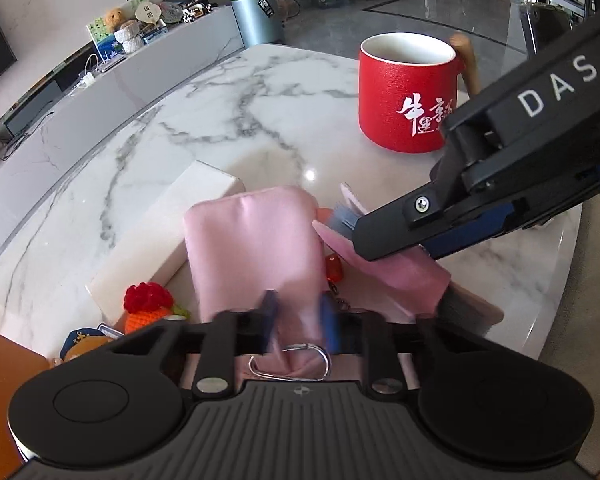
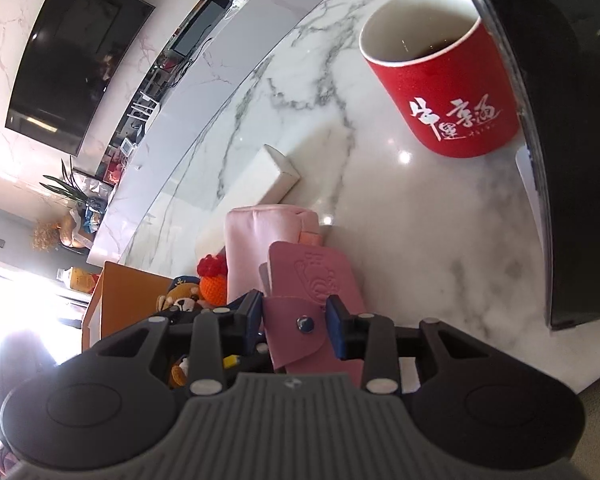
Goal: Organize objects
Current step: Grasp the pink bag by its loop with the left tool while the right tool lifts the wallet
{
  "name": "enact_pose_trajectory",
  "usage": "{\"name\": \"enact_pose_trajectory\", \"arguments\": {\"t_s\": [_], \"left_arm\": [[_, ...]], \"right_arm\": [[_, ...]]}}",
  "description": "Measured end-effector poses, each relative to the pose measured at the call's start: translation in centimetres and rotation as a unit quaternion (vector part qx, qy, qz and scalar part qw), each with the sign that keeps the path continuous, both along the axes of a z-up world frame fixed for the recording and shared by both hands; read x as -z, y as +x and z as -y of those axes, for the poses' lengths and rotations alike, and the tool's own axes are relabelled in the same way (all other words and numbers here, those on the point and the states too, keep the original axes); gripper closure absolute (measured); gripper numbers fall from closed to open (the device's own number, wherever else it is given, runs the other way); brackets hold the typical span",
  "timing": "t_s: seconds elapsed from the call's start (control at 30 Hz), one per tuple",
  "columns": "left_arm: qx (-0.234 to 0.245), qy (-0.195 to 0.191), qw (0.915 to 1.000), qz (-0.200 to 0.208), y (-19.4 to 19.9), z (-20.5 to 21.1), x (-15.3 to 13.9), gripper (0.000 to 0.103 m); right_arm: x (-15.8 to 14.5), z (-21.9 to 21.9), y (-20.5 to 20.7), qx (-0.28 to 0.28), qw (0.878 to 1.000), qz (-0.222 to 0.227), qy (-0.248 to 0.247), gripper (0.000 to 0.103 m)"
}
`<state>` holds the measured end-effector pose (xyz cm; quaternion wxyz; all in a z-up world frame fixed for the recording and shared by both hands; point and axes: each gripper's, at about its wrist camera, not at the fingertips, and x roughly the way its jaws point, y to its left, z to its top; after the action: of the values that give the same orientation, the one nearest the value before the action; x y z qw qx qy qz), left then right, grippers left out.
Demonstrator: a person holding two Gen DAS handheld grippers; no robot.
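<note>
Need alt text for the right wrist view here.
The right gripper is shut on a pink snap-button leather case above a white marble table. A pink pouch lies just beyond, a red mug with white calligraphy farther off.

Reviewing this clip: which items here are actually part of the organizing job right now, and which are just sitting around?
In play:
- pink pouch, pinched by the left gripper
- pink snap case, clamped by the right gripper

Lying about:
- red mug
- white box
- crocheted orange toy
- plush bear
- marble table
</note>
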<state>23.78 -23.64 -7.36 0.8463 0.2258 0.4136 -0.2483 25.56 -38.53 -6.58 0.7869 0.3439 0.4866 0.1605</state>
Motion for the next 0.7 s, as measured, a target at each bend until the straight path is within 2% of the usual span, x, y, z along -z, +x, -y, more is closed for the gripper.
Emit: {"name": "enact_pose_trajectory", "arguments": {"t_s": [0.13, 0.3, 0.53, 0.7], "left_arm": [[-0.026, -0.040, 0.9988, -0.014, 0.2, -1.3, -1.1, 0.093], [-0.051, -0.106, 0.9929, -0.020, -0.6, -3.2, -3.8, 0.097], [-0.076, -0.194, 0.9774, -0.035, -2.2, -6.4, -7.8, 0.097], [-0.076, -0.239, 0.9678, -0.018, -4.4, -9.5, -11.5, 0.098]], "right_arm": [[-0.2, 0.2, -0.1, -0.002, 1.000, 0.004, 0.010, 0.066], [-1.1, 0.6, -0.6, 0.000, 1.000, 0.021, 0.014, 0.066], [-3.9, 0.7, -2.7, 0.000, 0.998, 0.056, 0.033, 0.066], [-6.5, 0.3, -4.5, 0.007, 0.994, 0.082, 0.065, 0.066]]}}
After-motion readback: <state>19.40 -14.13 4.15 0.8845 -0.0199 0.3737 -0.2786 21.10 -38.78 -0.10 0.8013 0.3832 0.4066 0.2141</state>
